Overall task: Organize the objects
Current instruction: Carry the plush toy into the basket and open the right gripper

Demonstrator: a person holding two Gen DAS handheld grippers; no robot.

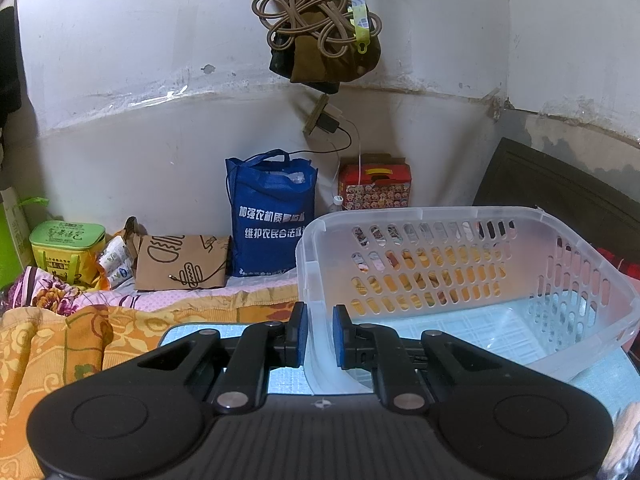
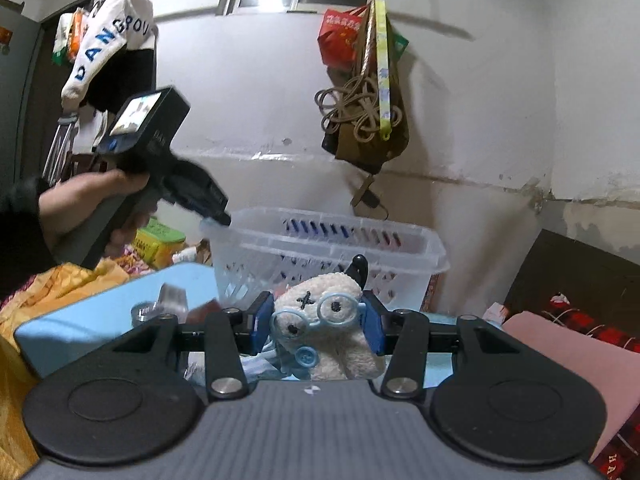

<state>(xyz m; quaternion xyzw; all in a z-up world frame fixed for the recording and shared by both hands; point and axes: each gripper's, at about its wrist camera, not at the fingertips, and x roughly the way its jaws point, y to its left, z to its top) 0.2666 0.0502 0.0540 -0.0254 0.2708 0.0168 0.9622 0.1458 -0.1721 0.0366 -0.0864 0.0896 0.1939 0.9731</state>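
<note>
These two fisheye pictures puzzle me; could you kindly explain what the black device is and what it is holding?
No robot here: a person holds a handheld claw in each hand, with a camera on each looking along its fingers. The left wrist view shows the left claw shut on the rim of a clear plastic basket, which is tilted over a light blue tray on the bed. The right wrist view shows the right claw clamped on a white plush toy wearing blue glasses. At its left you see the person's hand holding the other claw at the basket.
</note>
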